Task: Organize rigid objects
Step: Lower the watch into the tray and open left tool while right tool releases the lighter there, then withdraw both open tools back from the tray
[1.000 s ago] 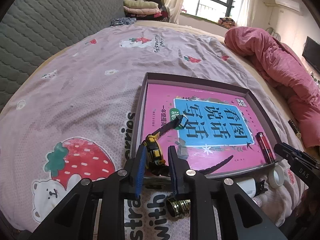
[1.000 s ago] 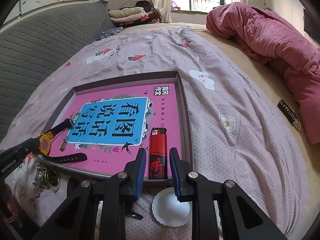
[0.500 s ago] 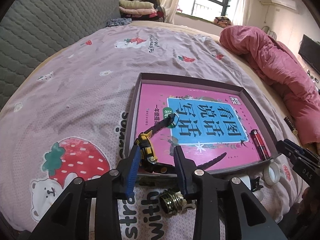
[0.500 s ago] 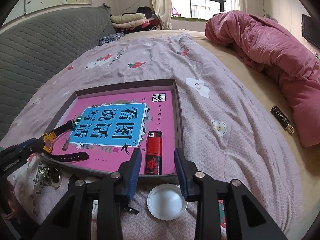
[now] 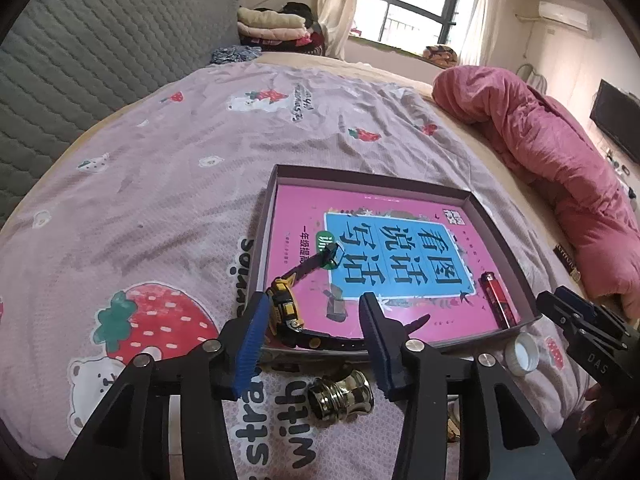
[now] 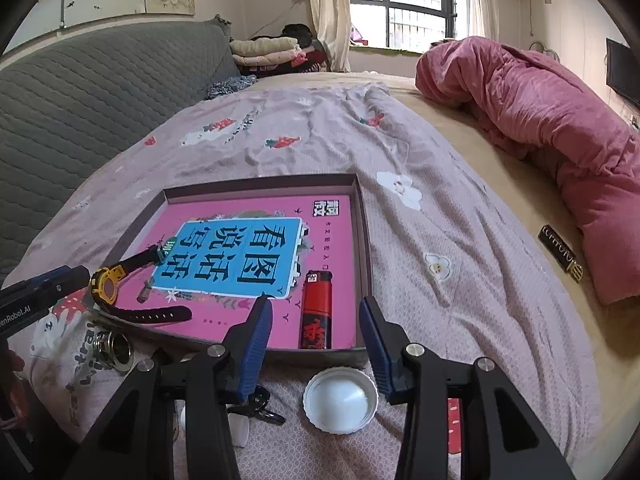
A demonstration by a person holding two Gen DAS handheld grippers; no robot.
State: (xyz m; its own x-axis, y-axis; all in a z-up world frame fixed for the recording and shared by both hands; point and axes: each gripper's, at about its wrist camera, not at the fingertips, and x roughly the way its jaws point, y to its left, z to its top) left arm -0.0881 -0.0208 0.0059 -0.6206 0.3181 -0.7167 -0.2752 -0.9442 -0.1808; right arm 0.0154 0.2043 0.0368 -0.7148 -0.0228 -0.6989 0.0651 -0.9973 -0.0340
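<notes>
Daylight comes through the window at the top of both views, onto a bed [image 5: 168,184] spread with a strawberry-print sheet, a pink quilt [image 6: 552,120] heaped along the right side. Middle of the frame sits a shallow grey tray [image 5: 262,240] with a pink book [image 5: 384,248] lying flat inside it. On the book, toward its lower left in the left wrist view, lies a yellow-and-black watch [image 5: 285,310], its strap curling along the tray's near edge. At the tray's lower right corner a red lighter [image 6: 316,310] lies lengthwise, just beside the right wall.

Left tool [image 5: 314,336] hovers at the bottom of its frame, blue-padded fingers [image 5: 252,344] spread wide apart and gripping nothing, the watch showing between them beyond the tips. Below the gap, outside the tray on the sheet, lies a brass-coloured metal fitting [image 5: 342,396].

Right tool [image 6: 316,348] is likewise spread open and empty, the lighter framed between its fingers farther off. Nearer the camera, a white bottle cap [image 6: 340,398] lies open side up on the sheet, just outside the tray's near wall, with a small dark clip [image 6: 260,404] to its left.
</notes>
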